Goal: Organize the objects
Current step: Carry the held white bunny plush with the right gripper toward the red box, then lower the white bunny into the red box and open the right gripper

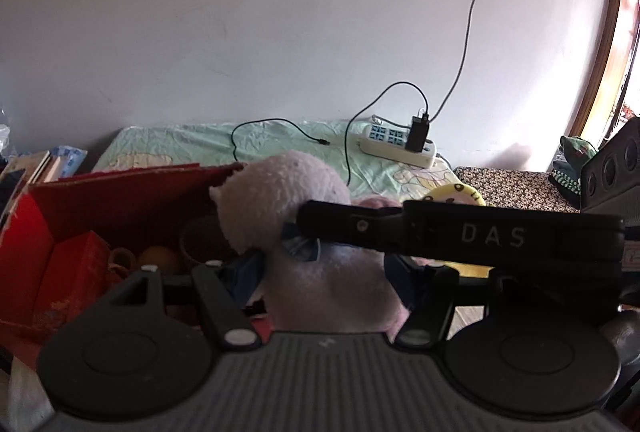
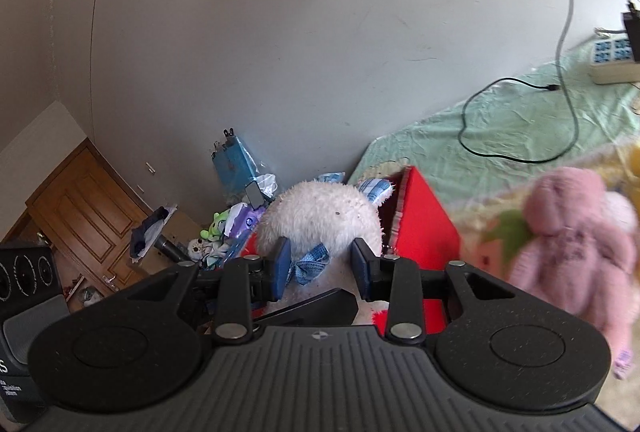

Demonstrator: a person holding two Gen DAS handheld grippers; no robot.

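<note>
A white plush toy (image 1: 280, 200) with a blue bow (image 1: 300, 246) hangs over an open red box (image 1: 120, 200), held by both grippers. My left gripper (image 1: 324, 272) is shut on the toy's body, with its blue pads pressed into both sides. In the right wrist view my right gripper (image 2: 322, 266) is shut on the toy's (image 2: 320, 216) neck, either side of the bow (image 2: 312, 266), and the red box (image 2: 420, 220) lies just behind. That gripper's black finger marked "DAS" (image 1: 460, 236) crosses the left wrist view from the right.
The box holds small red boxes (image 1: 76, 264) and round objects. On the green sheet (image 1: 180, 144) lie a power strip (image 1: 396, 146) with cables, a pink plush (image 2: 572, 244) and a yellow plush (image 1: 456, 194). Clutter and a wooden door (image 2: 80, 208) stand left.
</note>
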